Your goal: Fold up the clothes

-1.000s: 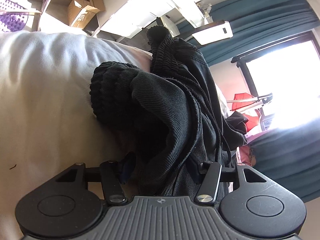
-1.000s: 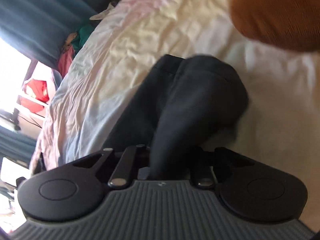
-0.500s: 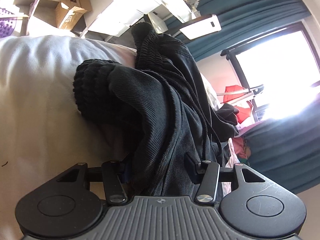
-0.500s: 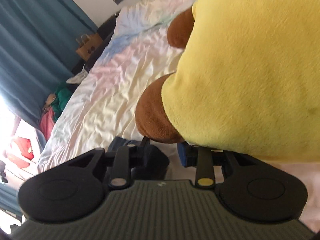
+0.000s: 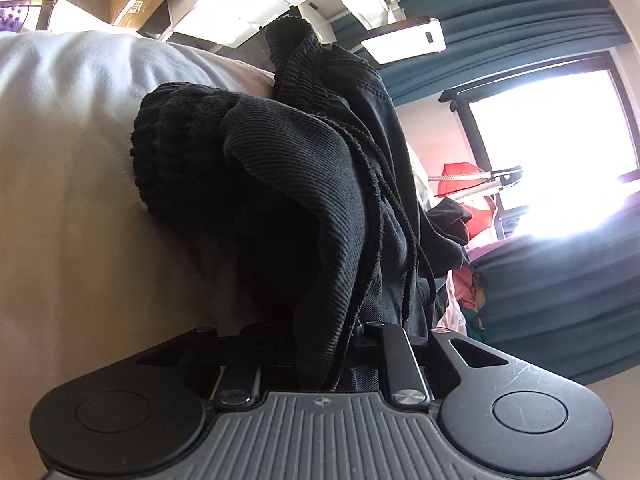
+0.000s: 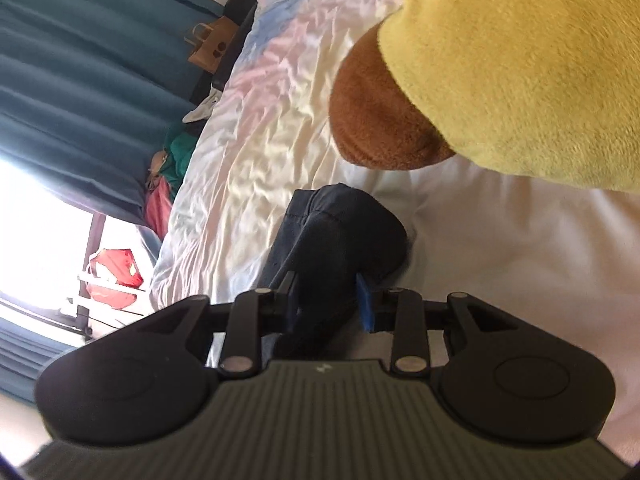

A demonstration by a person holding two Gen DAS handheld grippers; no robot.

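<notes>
Item: garment [image 5: 304, 208], black, one piece as far as the views show; the right wrist view shows a dark fold [image 6: 340, 240] that is probably part of it.

Location: on the bed [image 5: 72, 200], bunched in a heap on the pale sheet, one end rising between the left tongs [image 5: 320, 344].

Handling (judged): soft, limp, moderately heavy for cloth; it should sag and slide wherever unsupported. Not fragile. Best held at a hem or the ribbed band, one grip at each end, so the panel hangs flat.

Appearance: fine corded weave on the body; thick ribbed cuff [image 5: 172, 152] rolled at left; a thin drawcord [image 5: 400, 216] trailing down the right side, apt to snag.

Left tongs: narrow, closed on a thick fold of the garment.

Right tongs [image 6: 328, 300]: partly closed around the dark fold; a blue pad [image 6: 365, 306] shows beside the cloth.

Nearby: yellow and brown plush [image 6: 500, 60], close above the right tongs.
</notes>
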